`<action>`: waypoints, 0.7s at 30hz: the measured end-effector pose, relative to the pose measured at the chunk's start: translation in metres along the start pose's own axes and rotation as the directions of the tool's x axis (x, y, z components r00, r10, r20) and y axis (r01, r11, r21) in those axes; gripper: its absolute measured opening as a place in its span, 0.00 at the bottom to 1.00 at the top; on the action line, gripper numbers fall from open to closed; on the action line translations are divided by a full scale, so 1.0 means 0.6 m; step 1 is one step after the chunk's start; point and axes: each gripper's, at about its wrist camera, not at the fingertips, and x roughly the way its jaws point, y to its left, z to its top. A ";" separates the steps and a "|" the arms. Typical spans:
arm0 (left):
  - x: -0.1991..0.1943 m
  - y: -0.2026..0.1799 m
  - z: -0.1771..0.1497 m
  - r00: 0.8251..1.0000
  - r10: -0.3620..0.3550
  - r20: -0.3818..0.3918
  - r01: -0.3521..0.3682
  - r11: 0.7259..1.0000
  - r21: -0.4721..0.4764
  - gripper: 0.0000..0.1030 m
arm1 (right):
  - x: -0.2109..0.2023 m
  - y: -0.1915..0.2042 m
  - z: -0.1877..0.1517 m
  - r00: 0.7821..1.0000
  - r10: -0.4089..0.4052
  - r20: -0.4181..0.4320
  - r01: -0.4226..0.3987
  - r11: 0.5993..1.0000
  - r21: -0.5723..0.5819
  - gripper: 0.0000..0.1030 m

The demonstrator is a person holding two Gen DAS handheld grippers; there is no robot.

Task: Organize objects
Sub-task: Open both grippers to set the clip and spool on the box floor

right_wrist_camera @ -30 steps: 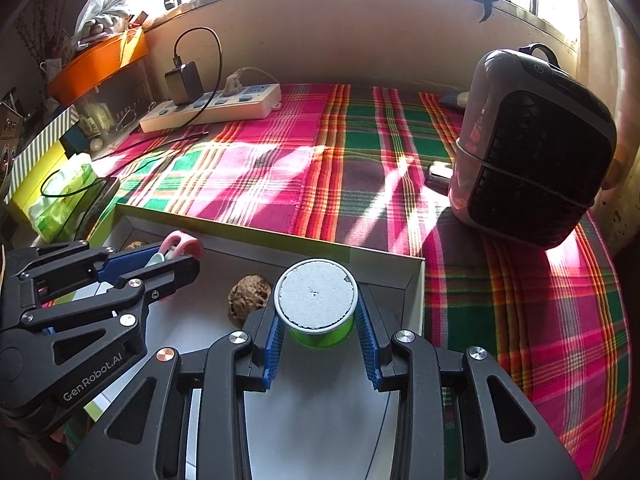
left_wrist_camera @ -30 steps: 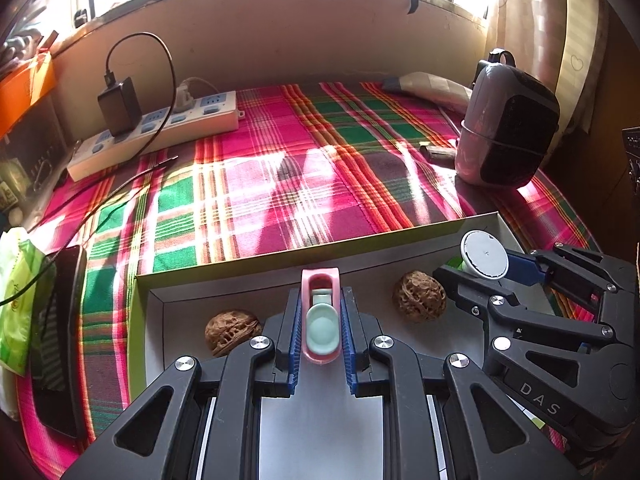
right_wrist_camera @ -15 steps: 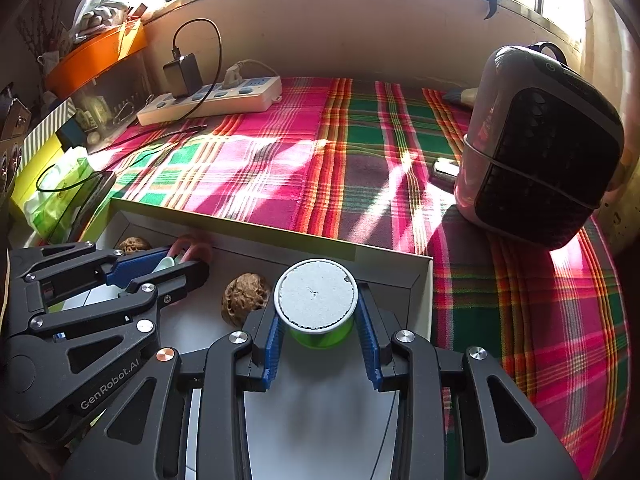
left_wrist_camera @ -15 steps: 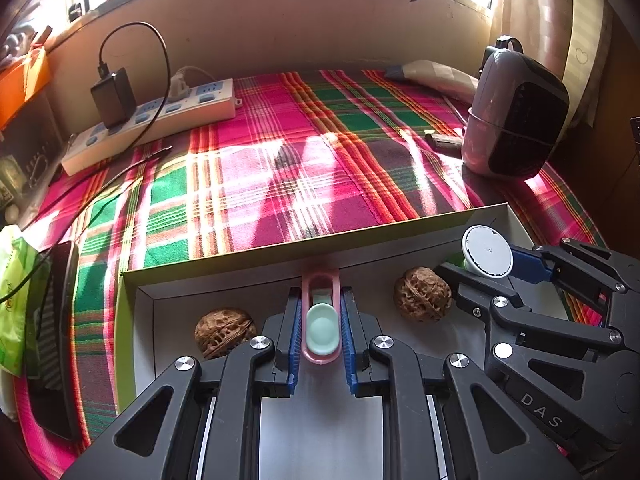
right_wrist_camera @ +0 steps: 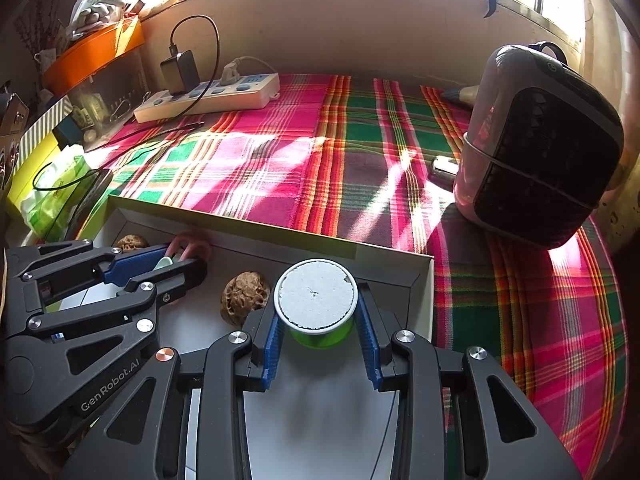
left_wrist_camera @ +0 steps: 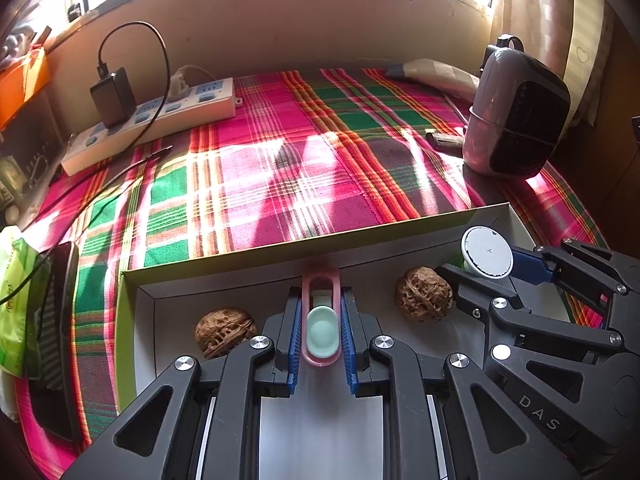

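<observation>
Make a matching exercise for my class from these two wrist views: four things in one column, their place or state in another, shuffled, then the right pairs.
1. pink clip
2. green cup
3. black charger
4. walnut

A. plugged into the power strip
B. lying loose in the box
C. between the left gripper's fingers
D. between the right gripper's fingers

Pairs: 1-C, 2-D, 3-A, 4-B

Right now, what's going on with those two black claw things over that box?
A person is tidying small items with two hand-held grippers. The left gripper is clamped on a pink clip, and the right gripper grips a green container with a white lid. Both are held over a shallow white box on the plaid cloth. Two walnuts already lie inside the box.
</observation>
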 end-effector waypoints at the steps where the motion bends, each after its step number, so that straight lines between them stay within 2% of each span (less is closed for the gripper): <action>1: 0.000 -0.001 0.000 1.000 0.000 0.000 0.000 1.000 -0.001 0.16 | 0.000 0.000 0.000 1.000 0.001 -0.001 -0.001 1.000 0.001 0.34; 5: 0.000 -0.001 0.001 1.000 0.000 -0.001 0.000 1.000 -0.001 0.20 | 0.000 0.000 0.000 1.000 0.004 -0.001 -0.003 1.000 0.009 0.37; 7: 0.000 -0.001 0.000 1.000 0.008 -0.001 -0.008 1.000 -0.001 0.26 | -0.001 -0.001 0.000 1.000 0.005 -0.001 -0.005 1.000 0.015 0.37; 16: -0.007 0.004 -0.010 1.000 0.025 -0.004 -0.025 1.000 -0.018 0.31 | -0.010 0.002 -0.003 1.000 0.001 0.006 -0.001 1.000 0.023 0.46; 21: -0.012 0.006 -0.015 0.999 0.032 -0.006 -0.032 0.999 -0.027 0.32 | -0.015 0.001 -0.006 1.000 -0.008 0.010 0.008 0.999 0.035 0.47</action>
